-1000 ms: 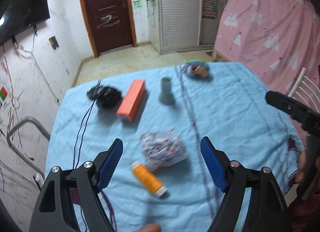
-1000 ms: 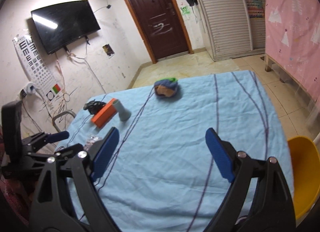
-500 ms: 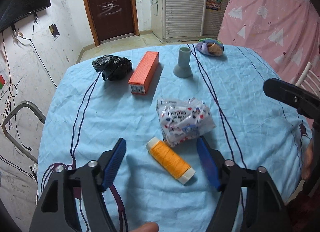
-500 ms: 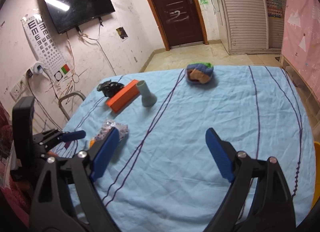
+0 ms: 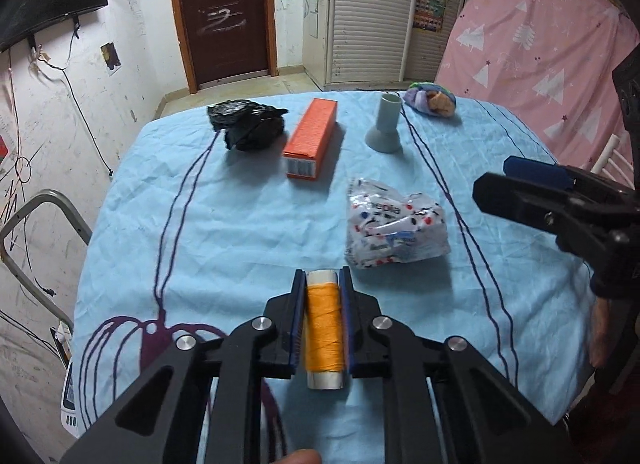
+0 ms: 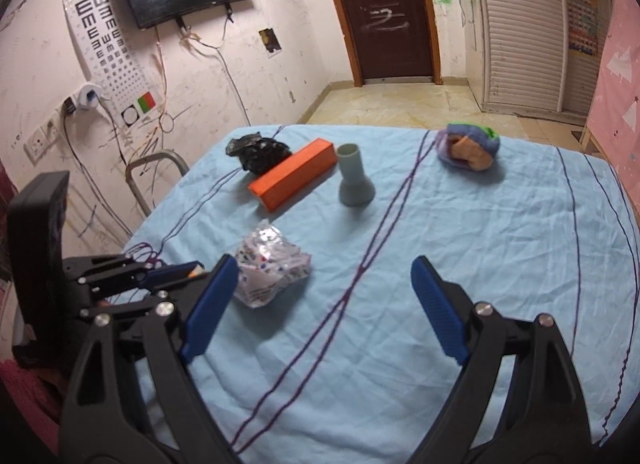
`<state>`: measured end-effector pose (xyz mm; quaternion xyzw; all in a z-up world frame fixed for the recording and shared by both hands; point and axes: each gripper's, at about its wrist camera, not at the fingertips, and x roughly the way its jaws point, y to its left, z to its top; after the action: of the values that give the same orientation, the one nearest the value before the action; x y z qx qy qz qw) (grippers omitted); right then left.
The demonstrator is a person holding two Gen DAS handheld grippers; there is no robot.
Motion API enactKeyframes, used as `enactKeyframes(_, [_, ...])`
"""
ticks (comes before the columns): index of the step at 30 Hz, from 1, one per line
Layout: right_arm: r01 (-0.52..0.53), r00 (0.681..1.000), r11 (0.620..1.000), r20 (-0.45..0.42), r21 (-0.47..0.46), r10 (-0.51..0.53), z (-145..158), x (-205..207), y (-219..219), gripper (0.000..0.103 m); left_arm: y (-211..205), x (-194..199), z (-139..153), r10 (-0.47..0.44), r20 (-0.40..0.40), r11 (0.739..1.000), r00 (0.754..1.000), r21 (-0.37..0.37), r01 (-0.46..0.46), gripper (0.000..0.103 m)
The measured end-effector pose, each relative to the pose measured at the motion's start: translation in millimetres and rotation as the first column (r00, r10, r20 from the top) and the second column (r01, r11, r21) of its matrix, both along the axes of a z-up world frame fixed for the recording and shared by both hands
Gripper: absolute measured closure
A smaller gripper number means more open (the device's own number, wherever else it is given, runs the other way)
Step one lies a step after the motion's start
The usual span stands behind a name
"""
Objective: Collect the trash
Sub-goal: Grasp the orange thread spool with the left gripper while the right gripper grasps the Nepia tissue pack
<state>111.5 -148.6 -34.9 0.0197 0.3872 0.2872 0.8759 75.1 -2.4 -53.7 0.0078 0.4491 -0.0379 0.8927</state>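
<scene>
My left gripper (image 5: 322, 278) is shut on an orange thread spool (image 5: 323, 328), which lies lengthwise between the blue pads near the table's front edge. Just beyond it to the right sits a crumpled printed wrapper (image 5: 394, 234) (image 6: 270, 270). Farther back are a black plastic bag (image 5: 248, 124) (image 6: 258, 152), an orange box (image 5: 310, 138) (image 6: 294, 178), a grey flared tube (image 5: 385, 124) (image 6: 354, 182) and a purple-blue bundle (image 5: 430, 100) (image 6: 468, 146). My right gripper (image 6: 324, 264) hangs open over the cloth with nothing between its fingers, right of the wrapper.
A light blue cloth covers the table (image 5: 240, 224). A metal chair frame (image 5: 24, 224) stands off the left edge. A pink sheet (image 5: 540, 64) and a white chair (image 5: 612, 160) are close on the right. The left gripper (image 6: 188, 270) shows beside the wrapper in the right wrist view.
My left gripper moved down and forward over the spool and shut on it. My right gripper swung left toward the wrapper, still open.
</scene>
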Motion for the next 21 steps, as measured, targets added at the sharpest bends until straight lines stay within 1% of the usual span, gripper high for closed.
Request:
enactKeyframes(7, [-0.073,0.997,0.996,-0.013,-0.046,0.072,-6.6,2.3,36.2,0.018,22.2,-7.5,6.3,0.029,0.023,1.000,0.999,-0.012,-0.028,0.096])
enactKeyframes(11, [-0.118,0.993,0.990,-0.030,-0.083,0.115,-13.0,4.0,56.2,0.019,37.2,-14.7,16.7,0.050,0.051,0.999,0.997,-0.023,-0.049,0.096])
enactKeyframes(12, [-0.123,0.992,0.988,-0.032,-0.095,0.120,-14.6,4.2,60.5,0.020,40.1,-16.3,19.3,0.053,0.058,0.998,0.997,-0.026,-0.052,0.096])
enactKeyframes(13, [-0.128,0.992,0.986,-0.037,-0.108,0.124,-16.7,5.2,65.1,0.030,42.5,-17.6,21.2,0.055,0.063,0.998,0.996,-0.027,-0.054,0.096])
enactKeyframes(14, [-0.134,0.990,0.984,-0.047,-0.116,0.129,-18.5,6.3,67.9,0.034,44.1,-18.7,23.6,0.057,0.069,0.998,0.996,-0.027,-0.056,0.096])
enactKeyframes(17, [-0.146,0.989,0.979,-0.053,-0.139,0.140,-22.0,6.2,74.5,0.039,47.5,-21.8,29.7,0.063,0.085,0.998,0.994,-0.031,-0.060,0.096])
enactKeyframes(19, [-0.149,0.989,0.977,-0.048,-0.154,0.143,-22.0,5.6,75.8,0.050,48.6,-22.8,33.1,0.064,0.091,0.998,0.994,-0.032,-0.062,0.096])
enactKeyframes(21, [-0.153,0.988,0.975,-0.045,-0.162,0.148,-22.2,5.8,73.9,0.055,48.3,-23.1,35.3,0.065,0.095,0.998,0.993,-0.032,-0.062,0.096])
